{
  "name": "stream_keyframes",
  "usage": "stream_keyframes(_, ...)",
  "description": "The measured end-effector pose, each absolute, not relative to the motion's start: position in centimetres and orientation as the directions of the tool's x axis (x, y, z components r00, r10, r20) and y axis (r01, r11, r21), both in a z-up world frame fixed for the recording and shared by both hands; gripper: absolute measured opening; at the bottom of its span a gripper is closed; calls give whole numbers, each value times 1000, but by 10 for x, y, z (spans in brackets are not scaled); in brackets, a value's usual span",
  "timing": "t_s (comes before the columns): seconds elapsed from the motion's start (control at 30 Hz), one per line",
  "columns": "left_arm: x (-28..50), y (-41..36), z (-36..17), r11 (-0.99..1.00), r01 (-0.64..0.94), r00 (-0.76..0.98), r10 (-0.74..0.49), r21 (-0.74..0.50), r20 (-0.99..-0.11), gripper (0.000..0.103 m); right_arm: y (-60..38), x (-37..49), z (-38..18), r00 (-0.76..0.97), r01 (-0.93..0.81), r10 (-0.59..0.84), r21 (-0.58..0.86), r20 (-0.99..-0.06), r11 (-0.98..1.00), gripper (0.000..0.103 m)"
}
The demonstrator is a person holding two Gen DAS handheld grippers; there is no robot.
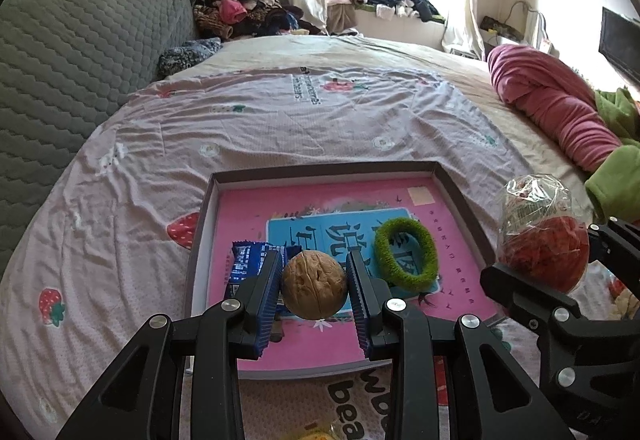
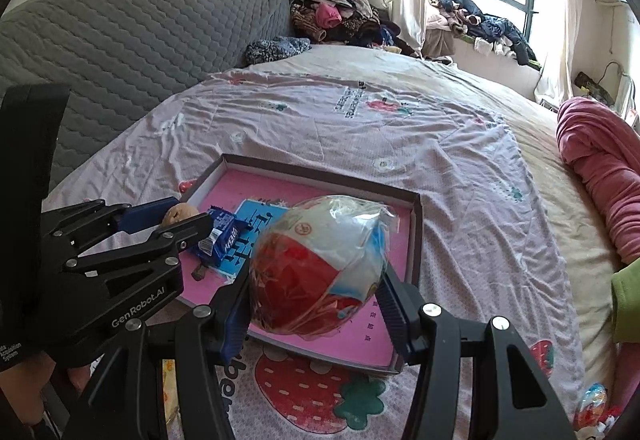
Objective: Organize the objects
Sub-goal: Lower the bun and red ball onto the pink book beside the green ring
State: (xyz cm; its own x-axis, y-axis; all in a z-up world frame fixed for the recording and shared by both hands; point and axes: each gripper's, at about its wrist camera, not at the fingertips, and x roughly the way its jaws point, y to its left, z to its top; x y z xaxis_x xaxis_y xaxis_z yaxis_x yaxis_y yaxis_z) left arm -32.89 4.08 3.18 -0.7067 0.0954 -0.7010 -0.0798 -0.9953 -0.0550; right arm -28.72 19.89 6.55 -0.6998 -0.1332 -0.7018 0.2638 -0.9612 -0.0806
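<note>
Walnut (image 1: 314,284) sits clamped between the two pads of my left gripper (image 1: 314,290), seen from my left wrist, held above the near part of the shallow box (image 1: 460,195) lying on the bed (image 1: 240,127). Inside the box, on its pink lining, lie a blue wrapped snack (image 1: 250,260) just left of the walnut and a green fuzzy ring (image 1: 406,256) just right of it. At the right edge my right gripper (image 1: 540,256) grips a plastic-wrapped red and white ball (image 1: 540,236).

From my right wrist, my right gripper (image 2: 316,300) is closed on the wrapped ball (image 2: 320,268), held over the box's (image 2: 416,232) near right corner. My left gripper (image 2: 176,220) reaches in from the left with the walnut (image 2: 178,213) pinched, beside the blue snack (image 2: 222,236).
</note>
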Motion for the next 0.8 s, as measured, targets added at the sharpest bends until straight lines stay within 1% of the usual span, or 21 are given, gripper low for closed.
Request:
stream_keyframes(0.37, -347, 34, 4, -996, -76, -677, 80, -40, -732, 34, 190, -304, 33, -661, 276, -128, -81, -740, -958, 57)
stream_keyframes(0.6, -356, 42, -14, -995, -85, -651, 94, -50, -753, 34, 199, -311, 11, -632, 255, -100, -85, -769, -963, 57)
stream_keyframes(0.8, -365, 55, -24, -994, -103, -637, 93, -35, -765, 34, 210, -316, -1, -612, 242, -83, -86, -787, -966, 57)
